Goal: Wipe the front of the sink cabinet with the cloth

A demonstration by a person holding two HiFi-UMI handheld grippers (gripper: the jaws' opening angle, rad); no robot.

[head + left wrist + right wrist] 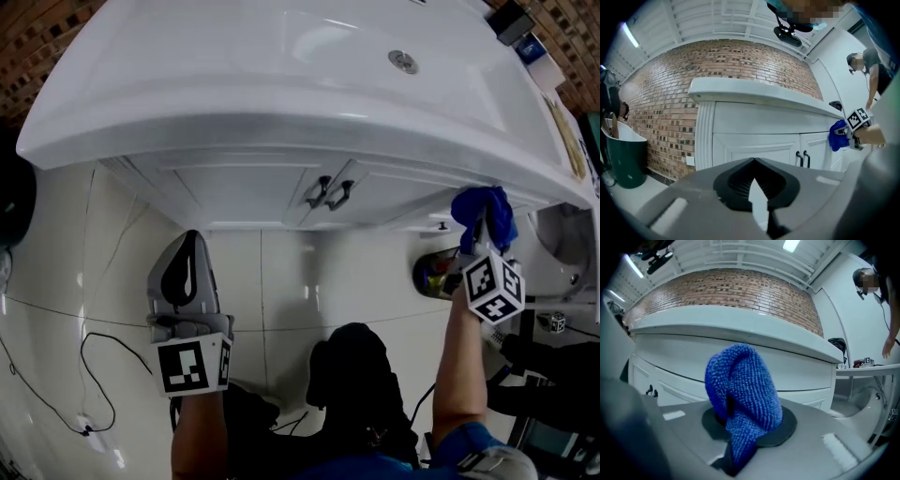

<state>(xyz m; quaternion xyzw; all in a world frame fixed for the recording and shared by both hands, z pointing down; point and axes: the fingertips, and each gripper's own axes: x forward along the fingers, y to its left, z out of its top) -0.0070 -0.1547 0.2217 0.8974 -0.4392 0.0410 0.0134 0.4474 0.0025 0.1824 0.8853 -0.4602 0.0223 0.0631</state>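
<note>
- Tightly closed, the right gripper [483,232] pinches a blue microfibre cloth [740,399] bunched between its jaws
- That cloth is at the far right end of the white sink cabinet [248,187] front, just under the basin rim [281,127]; contact unclear
- Left gripper [754,164] has its jaws together on nothing, on the near side, left of the black door handles [328,192]

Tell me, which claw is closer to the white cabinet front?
The right. The right claw, clamping the blue cloth, is close to the cabinet front near its right end; the left claw hangs well back from it, over the floor tiles.
</note>
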